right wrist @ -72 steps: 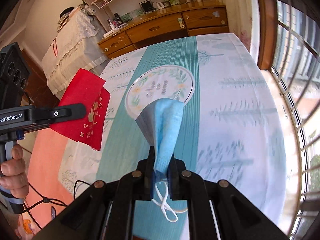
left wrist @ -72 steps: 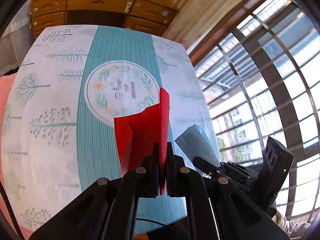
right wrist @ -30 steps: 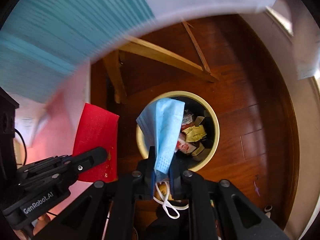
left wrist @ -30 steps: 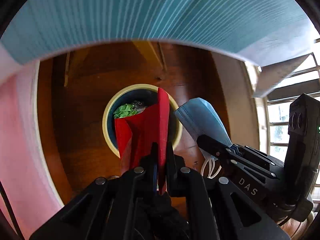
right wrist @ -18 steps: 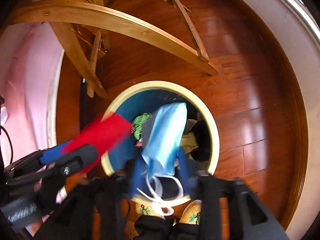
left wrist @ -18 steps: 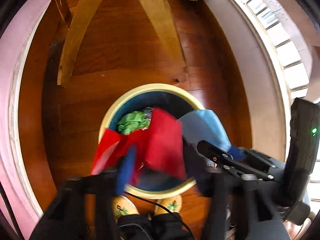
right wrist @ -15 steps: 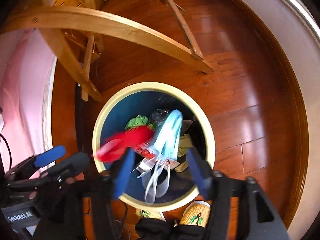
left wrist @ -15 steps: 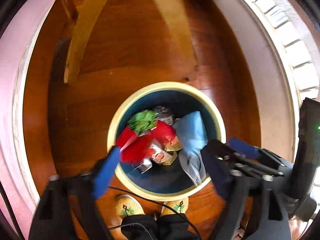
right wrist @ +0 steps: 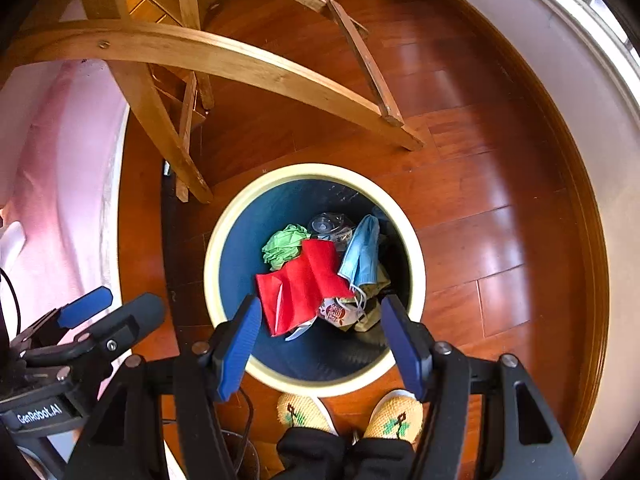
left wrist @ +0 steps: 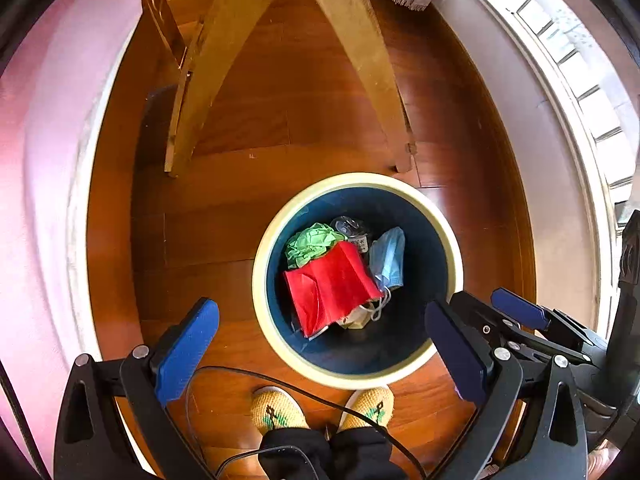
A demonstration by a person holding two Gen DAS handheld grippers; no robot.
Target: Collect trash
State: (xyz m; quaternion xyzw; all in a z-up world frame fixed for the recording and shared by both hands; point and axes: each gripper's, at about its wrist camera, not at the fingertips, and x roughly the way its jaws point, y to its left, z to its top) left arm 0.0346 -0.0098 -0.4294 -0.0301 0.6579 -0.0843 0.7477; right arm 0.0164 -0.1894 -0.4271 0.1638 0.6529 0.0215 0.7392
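Both grippers pointed down over the bin [right wrist: 414, 268]; left gripper [left wrist: 326, 350], marked "GenRobot.AI", was opening wide, empty; right gripper [right wrist: 320, 338] gaped, empty; red envelope [right wrist: 304, 284] and blue mask [right wrist: 362, 258] lay inside.

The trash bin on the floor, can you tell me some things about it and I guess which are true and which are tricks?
1. The red paper lies inside the trash bin. True.
2. The blue face mask is pinched in the right gripper. False: its fingers stand apart with nothing between them, and the mask lies in the bin.
3. A crumpled green paper sits in the bin next to the red paper. True.
4. The bin is tipped over on its side. False: it stands upright on the wooden floor.
5. The left gripper is opening, its fingers empty. True.
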